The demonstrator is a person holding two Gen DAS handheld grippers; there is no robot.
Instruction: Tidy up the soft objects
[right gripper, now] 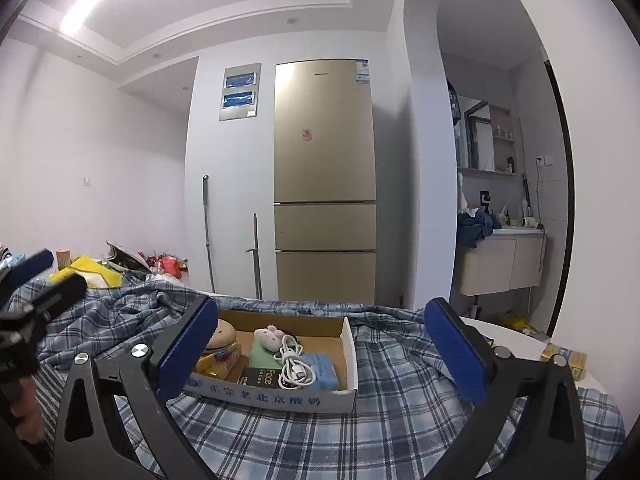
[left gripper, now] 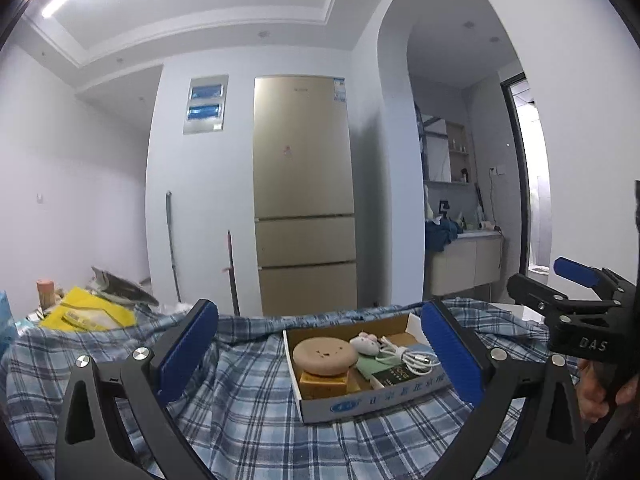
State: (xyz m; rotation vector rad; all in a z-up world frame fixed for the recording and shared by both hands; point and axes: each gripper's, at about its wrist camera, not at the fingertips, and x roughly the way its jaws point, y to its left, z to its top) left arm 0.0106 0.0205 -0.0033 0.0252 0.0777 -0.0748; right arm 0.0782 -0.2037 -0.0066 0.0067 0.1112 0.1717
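On the table, draped in a blue plaid cloth, sat a shallow cardboard box holding, from left to right, a round tan cushion atop a yellow packet, a small white plush toy on a green pad, a coiled white cable and a folded blue cloth. The left claw stood wide apart and empty, framing the box from just in front, while the right claw likewise gaped fully open with nothing between its blue pads, the box lying toward its left finger. Behind stood a gold refrigerator.
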